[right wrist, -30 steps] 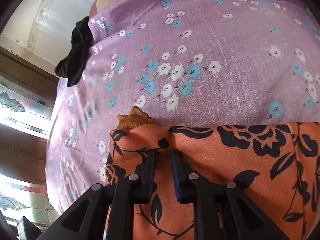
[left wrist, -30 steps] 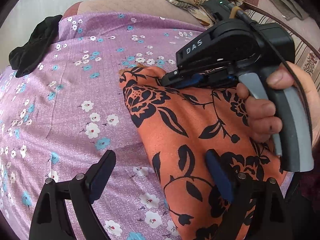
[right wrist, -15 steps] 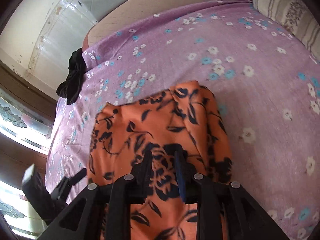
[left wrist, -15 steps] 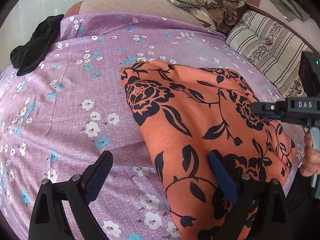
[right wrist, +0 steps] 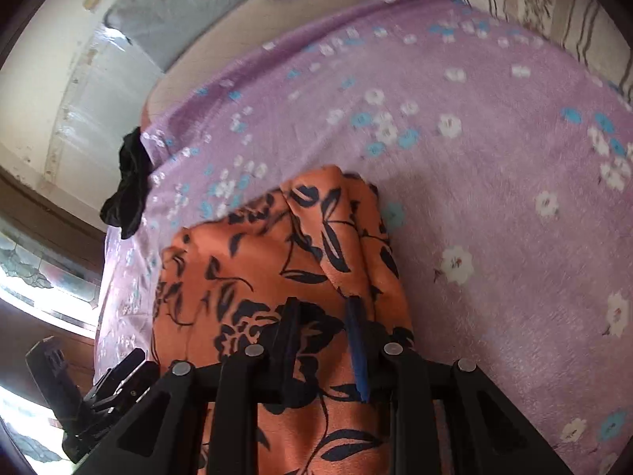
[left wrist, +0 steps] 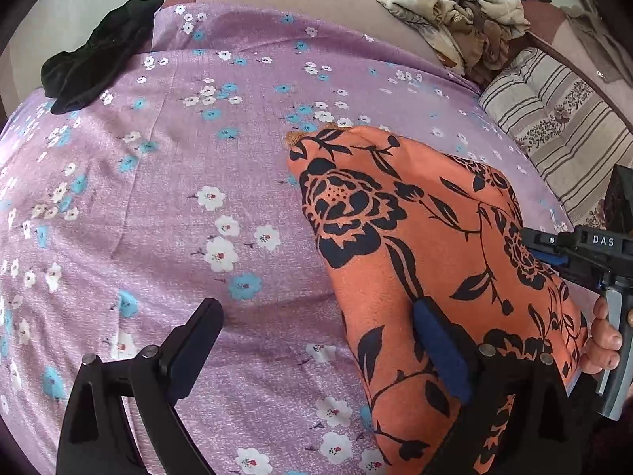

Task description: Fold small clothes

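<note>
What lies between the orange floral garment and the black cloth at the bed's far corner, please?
In the left wrist view, only bare purple flowered bedsheet separates the orange floral garment from the black cloth.

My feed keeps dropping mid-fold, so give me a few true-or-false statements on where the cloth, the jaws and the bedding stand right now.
1. The orange cloth with black flower print lies on the purple bedsheet with small white and blue flowers. True.
2. The left gripper has its jaws shut tight on the cloth. False: they stand wide apart, one finger over the cloth, the other over the sheet.
3. A crumpled black garment lies at the sheet's far edge. True.
4. The striped pillow rests on top of the orange cloth. False: it sits apart, beyond the cloth.
5. The right gripper is over the orange cloth. True.
</note>
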`<state>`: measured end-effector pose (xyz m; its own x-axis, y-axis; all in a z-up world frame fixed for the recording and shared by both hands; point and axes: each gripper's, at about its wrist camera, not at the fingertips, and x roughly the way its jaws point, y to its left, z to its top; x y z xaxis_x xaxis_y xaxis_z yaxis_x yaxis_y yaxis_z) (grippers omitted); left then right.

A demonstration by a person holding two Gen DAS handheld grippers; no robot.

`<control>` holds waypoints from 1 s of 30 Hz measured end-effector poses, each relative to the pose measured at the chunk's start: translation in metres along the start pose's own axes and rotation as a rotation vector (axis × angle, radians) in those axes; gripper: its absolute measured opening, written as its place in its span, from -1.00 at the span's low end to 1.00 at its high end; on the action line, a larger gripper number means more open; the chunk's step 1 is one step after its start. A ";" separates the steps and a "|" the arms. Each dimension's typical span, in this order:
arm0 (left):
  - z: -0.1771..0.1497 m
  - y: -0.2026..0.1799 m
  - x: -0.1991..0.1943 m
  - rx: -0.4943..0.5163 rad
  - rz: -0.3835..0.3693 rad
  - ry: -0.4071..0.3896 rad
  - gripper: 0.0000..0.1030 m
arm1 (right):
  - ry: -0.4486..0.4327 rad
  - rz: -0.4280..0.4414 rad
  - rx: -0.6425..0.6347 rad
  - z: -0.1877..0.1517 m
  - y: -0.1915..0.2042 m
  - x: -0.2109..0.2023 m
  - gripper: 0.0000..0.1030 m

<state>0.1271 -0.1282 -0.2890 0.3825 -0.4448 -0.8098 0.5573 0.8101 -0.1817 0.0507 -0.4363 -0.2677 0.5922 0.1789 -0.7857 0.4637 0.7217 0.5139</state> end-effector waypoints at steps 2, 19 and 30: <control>0.001 -0.003 -0.003 0.010 0.010 -0.002 0.88 | -0.006 0.016 0.017 0.003 0.000 -0.002 -0.48; -0.002 -0.019 -0.015 0.111 0.060 -0.039 0.88 | -0.005 0.011 -0.101 -0.004 0.021 0.002 -0.43; -0.003 -0.018 -0.015 0.107 0.057 -0.038 0.88 | -0.003 0.011 -0.105 -0.004 0.020 0.001 -0.43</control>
<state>0.1090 -0.1352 -0.2757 0.4424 -0.4153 -0.7949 0.6089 0.7898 -0.0738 0.0583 -0.4187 -0.2598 0.5987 0.1854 -0.7792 0.3856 0.7860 0.4833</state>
